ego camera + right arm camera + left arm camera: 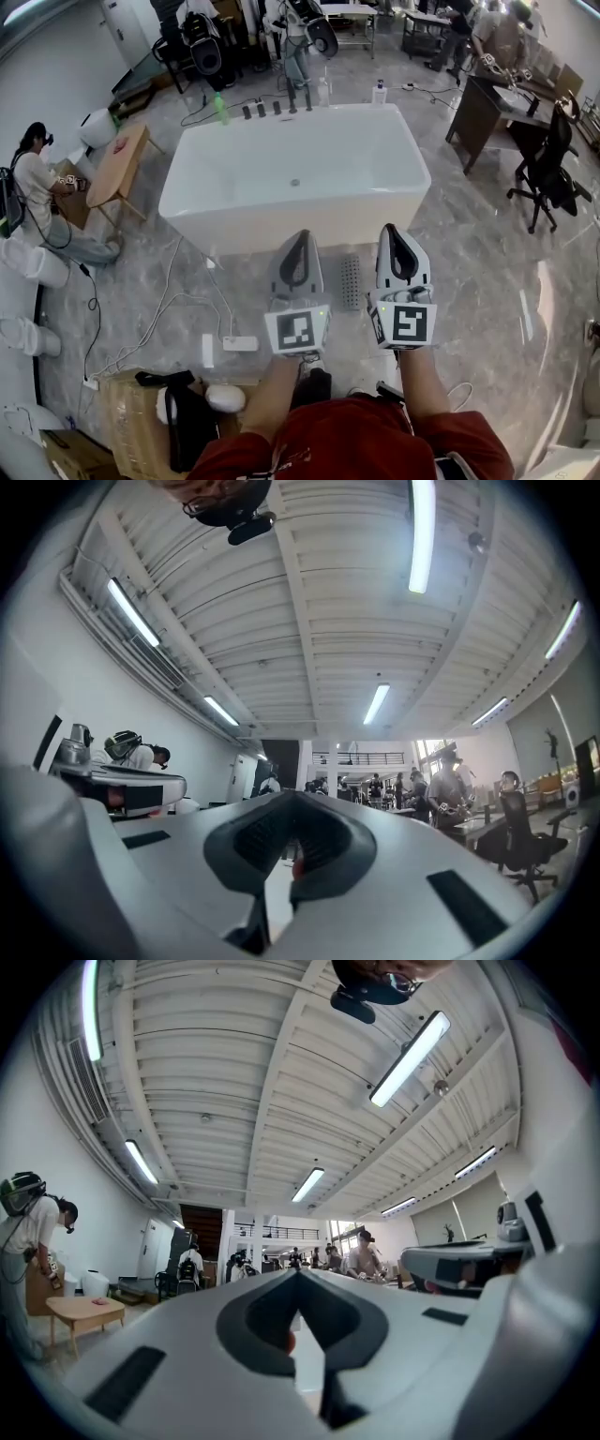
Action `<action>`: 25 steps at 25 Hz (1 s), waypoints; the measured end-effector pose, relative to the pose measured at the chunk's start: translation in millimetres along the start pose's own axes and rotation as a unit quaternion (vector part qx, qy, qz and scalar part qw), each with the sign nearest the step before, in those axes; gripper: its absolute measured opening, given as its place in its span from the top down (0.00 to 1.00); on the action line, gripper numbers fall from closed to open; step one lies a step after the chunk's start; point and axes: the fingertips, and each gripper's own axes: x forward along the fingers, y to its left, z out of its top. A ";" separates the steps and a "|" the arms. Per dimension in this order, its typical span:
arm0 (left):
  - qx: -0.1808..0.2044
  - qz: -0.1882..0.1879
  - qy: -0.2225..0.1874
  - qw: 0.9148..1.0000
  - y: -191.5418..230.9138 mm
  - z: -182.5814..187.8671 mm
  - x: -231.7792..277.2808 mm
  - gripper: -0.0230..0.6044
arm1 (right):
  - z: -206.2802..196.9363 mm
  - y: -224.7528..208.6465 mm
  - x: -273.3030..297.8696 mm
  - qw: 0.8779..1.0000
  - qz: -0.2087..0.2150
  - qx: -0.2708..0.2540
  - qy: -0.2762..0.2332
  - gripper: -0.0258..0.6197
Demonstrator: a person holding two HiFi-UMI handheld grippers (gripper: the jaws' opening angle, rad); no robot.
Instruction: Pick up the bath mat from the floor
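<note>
Jaws pressed together on both grippers, nothing between them, wooden table [117,169] at far left, left gripper [298,236] over floor, grey mat [351,282] flat on floor beside tub [234,178], between both grippers, right gripper [395,230] alongside, chair [548,169] far right.

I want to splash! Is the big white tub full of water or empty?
Empty. The bathtub shows its bare white bottom and drain plainly, with no water line.

White bathtub [281,225], grey-veined floor [469,281]
Grey bath mat [351,282] is dotted; left gripper [298,236] and right gripper [395,230] white-grey with black-and-white square markers.
</note>
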 end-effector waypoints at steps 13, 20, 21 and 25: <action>-0.035 0.000 -0.019 0.999 97.0 -0.6 52.9 0.94 | -5.2 46.1 88.4 1.000 -0.010 -0.018 0.010 0.94; -0.046 -0.020 -0.017 0.999 101.6 -8.0 73.3 0.94 | -10.6 42.1 103.4 0.999 -0.029 -0.017 0.015 0.94; -0.046 -0.023 -0.015 0.999 99.2 -9.0 77.2 0.94 | -11.3 39.3 105.7 0.999 -0.030 -0.016 0.015 0.94; -0.040 -0.027 -0.007 0.999 86.3 -12.6 92.9 0.94 | -19.1 22.5 112.9 0.999 -0.029 -0.011 0.019 0.94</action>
